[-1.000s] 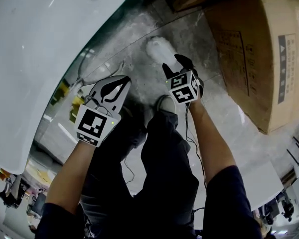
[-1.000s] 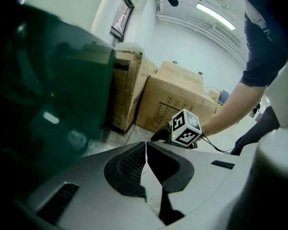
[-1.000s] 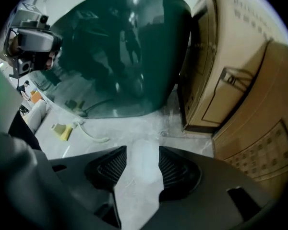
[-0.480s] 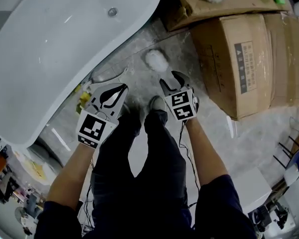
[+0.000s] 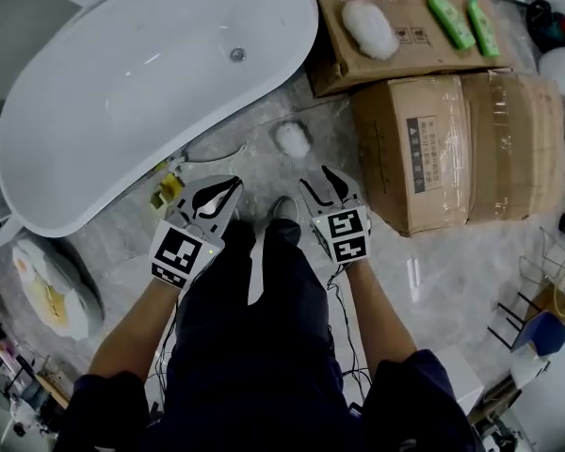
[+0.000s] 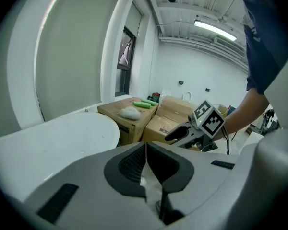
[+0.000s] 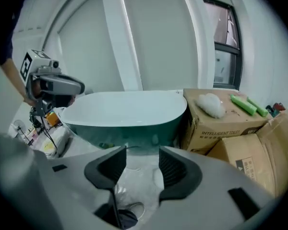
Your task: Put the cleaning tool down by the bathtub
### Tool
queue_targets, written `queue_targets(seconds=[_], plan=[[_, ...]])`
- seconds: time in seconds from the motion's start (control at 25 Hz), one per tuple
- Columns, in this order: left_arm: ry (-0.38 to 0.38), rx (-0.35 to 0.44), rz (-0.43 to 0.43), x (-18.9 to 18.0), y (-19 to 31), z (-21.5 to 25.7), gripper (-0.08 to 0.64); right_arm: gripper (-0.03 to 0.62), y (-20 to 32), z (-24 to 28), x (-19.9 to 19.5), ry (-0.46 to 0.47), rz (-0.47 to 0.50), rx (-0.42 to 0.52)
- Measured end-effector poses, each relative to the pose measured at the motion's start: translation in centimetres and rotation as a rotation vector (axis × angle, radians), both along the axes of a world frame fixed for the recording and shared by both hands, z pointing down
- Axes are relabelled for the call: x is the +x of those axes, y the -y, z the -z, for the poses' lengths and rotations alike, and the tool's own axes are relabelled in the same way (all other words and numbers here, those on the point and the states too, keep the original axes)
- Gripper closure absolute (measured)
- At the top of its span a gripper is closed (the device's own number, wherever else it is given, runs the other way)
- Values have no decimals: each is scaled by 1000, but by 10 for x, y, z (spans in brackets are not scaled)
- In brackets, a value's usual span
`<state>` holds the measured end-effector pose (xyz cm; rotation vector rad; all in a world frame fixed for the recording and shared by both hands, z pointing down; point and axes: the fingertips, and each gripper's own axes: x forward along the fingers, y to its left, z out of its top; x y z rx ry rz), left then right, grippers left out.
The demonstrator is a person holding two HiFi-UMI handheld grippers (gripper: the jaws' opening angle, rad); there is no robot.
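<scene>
At far left the white bathtub (image 5: 122, 102) stands on the marbled floor (image 5: 433, 271), with a thin hose or cable (image 5: 212, 151) lying on the floor along its near side. Next comes the left tongs (image 5: 230, 187); the left gripper view shows the jaws pressed together with nothing between them. Just past them, the cleaning tool (image 5: 292, 139), a white fluffy pad, lies on the floor near the tub's side, apart from both tongs and between the tub and the cartons. The person's shoe (image 5: 282, 207) is near it, on the near side. The right tongs (image 5: 314, 178) hang with jaws spread wide and empty, only floor showing through the gap in the right gripper view. Further right are two cardboard cartons (image 5: 433, 149); the upper one carries a second fluffy pad (image 5: 369, 28) and two green bottles (image 5: 460, 17).

Judging by how things lie, the put-down looks done. The main risk is the shoe: a step forward could kick or tread on the pad and push it away from the tub. The hose nearby could also snag a foot. The lookalike pad on the carton could be mistaken for the one just placed
</scene>
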<state>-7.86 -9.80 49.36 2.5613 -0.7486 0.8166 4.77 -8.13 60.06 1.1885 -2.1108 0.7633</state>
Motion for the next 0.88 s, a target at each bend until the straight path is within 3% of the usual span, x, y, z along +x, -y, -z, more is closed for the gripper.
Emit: queue_targets(seconds=[0.24, 0.52, 0.88], plan=[[-39, 44, 23, 1, -15, 66, 523, 374, -6, 91, -6, 59, -12, 68], [-68, 151, 40, -5, -23, 140, 523, 374, -8, 184, -15, 106, 1, 195], [-100, 242, 91, -14, -39, 197, 523, 376, -19, 273, -24, 133, 35, 334]])
